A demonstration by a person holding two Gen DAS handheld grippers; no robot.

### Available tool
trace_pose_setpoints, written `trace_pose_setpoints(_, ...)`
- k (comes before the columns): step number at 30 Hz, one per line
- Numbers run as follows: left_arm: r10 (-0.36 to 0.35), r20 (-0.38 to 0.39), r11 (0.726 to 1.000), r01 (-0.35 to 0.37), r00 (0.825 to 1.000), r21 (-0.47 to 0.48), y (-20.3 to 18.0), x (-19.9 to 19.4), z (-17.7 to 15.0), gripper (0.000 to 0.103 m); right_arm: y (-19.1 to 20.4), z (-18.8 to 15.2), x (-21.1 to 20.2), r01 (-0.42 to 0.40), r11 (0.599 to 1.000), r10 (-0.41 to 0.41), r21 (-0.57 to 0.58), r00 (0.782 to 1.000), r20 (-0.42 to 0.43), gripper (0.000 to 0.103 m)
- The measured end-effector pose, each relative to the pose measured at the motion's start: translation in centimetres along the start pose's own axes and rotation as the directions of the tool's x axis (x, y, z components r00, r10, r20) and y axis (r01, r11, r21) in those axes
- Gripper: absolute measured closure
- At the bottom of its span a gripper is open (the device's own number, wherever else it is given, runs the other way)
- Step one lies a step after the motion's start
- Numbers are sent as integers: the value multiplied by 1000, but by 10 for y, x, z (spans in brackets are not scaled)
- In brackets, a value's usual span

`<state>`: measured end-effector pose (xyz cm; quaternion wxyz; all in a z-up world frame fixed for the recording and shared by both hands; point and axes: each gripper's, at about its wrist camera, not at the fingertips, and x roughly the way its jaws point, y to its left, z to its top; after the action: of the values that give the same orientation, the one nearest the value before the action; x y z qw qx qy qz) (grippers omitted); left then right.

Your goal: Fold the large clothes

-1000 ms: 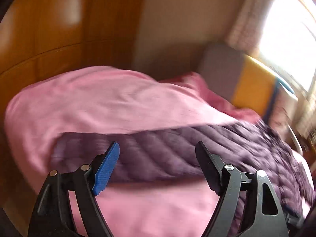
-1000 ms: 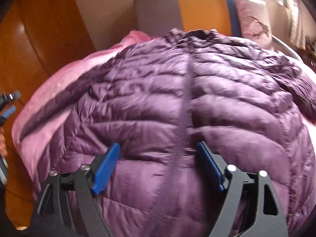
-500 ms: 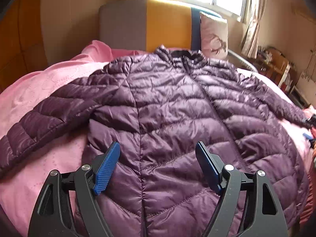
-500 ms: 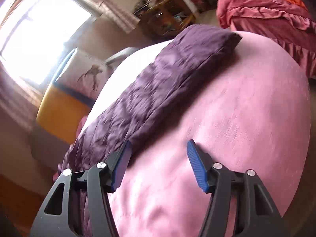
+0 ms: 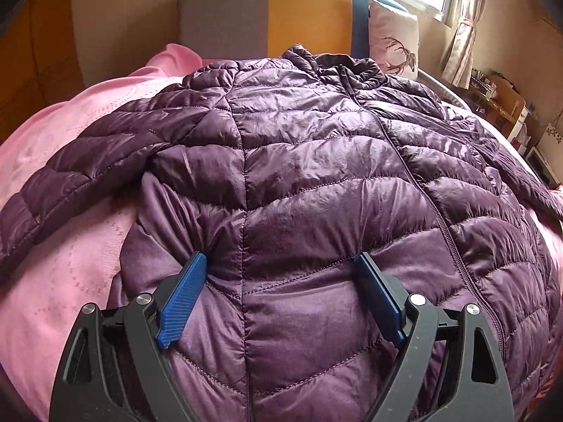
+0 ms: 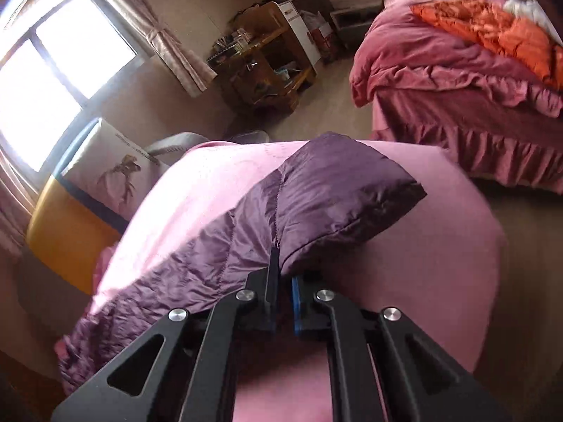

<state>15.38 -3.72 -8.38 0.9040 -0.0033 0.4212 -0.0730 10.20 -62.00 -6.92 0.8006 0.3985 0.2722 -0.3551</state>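
A purple quilted down jacket [image 5: 316, 183] lies front up and zipped on a pink bedspread [image 5: 63, 281], collar toward the headboard, both sleeves spread out. My left gripper [image 5: 281, 281] is open, its blue pads resting on the jacket's lower left front panel. In the right wrist view, my right gripper [image 6: 283, 281] is shut on the jacket's right sleeve [image 6: 316, 204] near the cuff, which lies on the pink bedspread [image 6: 440, 281] close to the bed's edge.
A grey, yellow and blue headboard [image 5: 281, 14] with a deer pillow [image 5: 394, 45] stands behind the jacket. A second bed with red and orange bedding [image 6: 475, 52] and a wooden desk [image 6: 267, 66] stand across the floor. A window [image 6: 45, 66] is at left.
My left gripper has moved closer and lower onto the jacket's lower front. My right gripper has closed on the sleeve near its cuff.
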Motion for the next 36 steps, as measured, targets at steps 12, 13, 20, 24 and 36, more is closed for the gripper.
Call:
trace_pose_setpoints(12,-33,6,999,33,999,-39,15,-15,22,17,9,-23,-22,65,989,-65,-129,998,7,38)
trace_pose_setpoints(13,-32,30,998,33,999,-46,17,-18,28,17,15,-26,-30,61,987,-58,-151,998,24,38)
trace_pose_setpoints(20,10,101,1000,-8,995,-14,18,-9,60,17,141,-84,-38,-203,897,184,-393,979,-86,29)
trace_pose_setpoints(24,-3,56,1000,4,998,-27,21,6,58,17,231,-132,-20,-350,778,278,-521,936,-214,28)
trace_pose_setpoints(36,-63,1,994,63,998,-92,34,31,38,10,284,-165,104,-153,844,13,-513,964,-265,42)
